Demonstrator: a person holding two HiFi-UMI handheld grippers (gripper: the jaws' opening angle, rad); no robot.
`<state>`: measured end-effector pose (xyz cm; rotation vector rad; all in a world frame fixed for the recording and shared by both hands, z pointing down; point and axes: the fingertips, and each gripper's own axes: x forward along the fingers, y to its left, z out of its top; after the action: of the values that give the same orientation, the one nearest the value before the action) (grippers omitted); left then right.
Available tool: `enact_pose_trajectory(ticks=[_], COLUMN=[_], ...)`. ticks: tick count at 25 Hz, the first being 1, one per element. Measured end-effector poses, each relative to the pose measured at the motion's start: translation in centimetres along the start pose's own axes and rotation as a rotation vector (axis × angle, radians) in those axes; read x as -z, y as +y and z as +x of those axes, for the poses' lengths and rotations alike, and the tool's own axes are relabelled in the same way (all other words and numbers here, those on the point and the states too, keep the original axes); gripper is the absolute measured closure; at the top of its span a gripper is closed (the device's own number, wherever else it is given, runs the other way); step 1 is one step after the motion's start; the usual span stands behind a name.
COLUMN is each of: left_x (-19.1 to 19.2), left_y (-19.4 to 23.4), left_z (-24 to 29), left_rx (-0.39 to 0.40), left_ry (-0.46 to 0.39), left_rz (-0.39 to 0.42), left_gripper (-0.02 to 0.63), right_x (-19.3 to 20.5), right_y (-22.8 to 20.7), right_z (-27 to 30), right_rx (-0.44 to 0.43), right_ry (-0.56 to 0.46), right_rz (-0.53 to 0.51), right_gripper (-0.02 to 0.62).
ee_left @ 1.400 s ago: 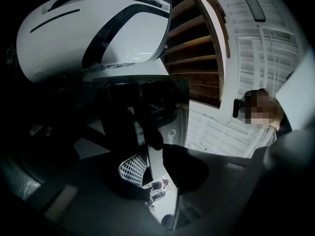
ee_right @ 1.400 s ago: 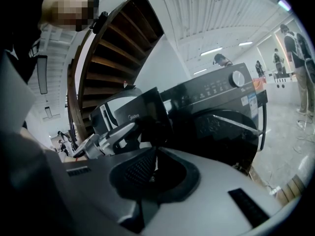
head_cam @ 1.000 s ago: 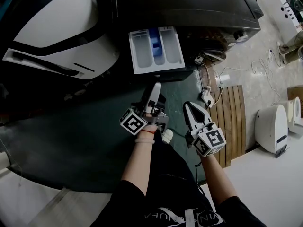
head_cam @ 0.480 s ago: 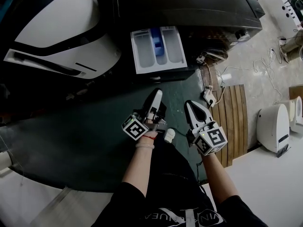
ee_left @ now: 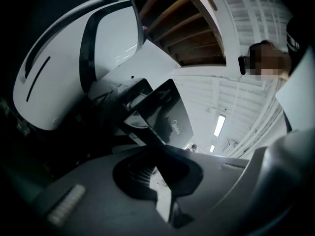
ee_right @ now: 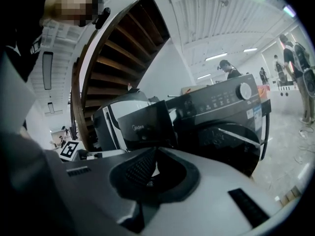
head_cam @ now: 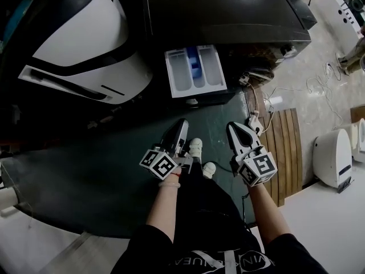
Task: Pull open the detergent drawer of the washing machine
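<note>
One Midea drawer open, left tool just closed empty, right tool shut.

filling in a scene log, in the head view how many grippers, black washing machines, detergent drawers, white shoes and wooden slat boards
grippers, left gripper and right gripper: 2
black washing machine: 1
detergent drawer, pulled out: 1
white shoes: 2
wooden slat board: 1
total: 7
</note>
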<state>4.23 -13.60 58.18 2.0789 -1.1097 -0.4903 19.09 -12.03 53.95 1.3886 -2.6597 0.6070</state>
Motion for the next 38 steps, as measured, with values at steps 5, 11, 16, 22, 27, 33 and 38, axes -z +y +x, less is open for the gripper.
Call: enact_pose_trajectory(ticks=[5, 11, 16, 22, 27, 33, 38], left_x=[-1.8, -4.1, -6.6, -9.2, -11.1, -13.5, -15.3], left_y=[-0.8, -2.9, -4.2, -6.3, -8.6, -10.9, -12.3], left_z=[-0.8, -1.2, -1.7, -1.6, -1.4, -1.2, -0.8], left_rx=[-0.092, -0.104, -0.112, -0.114, -0.089, -0.081, -0.075], left_ry=[0.094, 0.13, 0.107, 0.081, 0.075, 0.055, 0.024], left_rz=[0.214, 0.362, 0.399, 0.447, 0.501, 0.566, 0.602], left_gripper=[0.597, 0.597, 0.597, 0.597, 0.597, 0.597, 0.597], right_x=[-2.3, -4.9, -6.9, -8.9, -11.0, -13.3, -15.3], right_y=[0.3, 1.0, 1.8, 2.6, 3.4, 4.2, 4.3], right_z=[0.0, -0.2, -0.7, -1.3, -2.0, -2.8, -3.0], right_rx=[-0.008, -0.029, -0.036, -0.049, -0.06, -0.068, -0.065], right_ry=[-0.025, -0.044, -0.064, -0.07, -0.09, -0.116, -0.144], right_rz=[-0.02, -0.057, -0.068, -0.107, -0.115, -0.14, -0.162], right_gripper=[0.58, 0.581, 0.581, 0.581, 0.581, 0.581, 0.581])
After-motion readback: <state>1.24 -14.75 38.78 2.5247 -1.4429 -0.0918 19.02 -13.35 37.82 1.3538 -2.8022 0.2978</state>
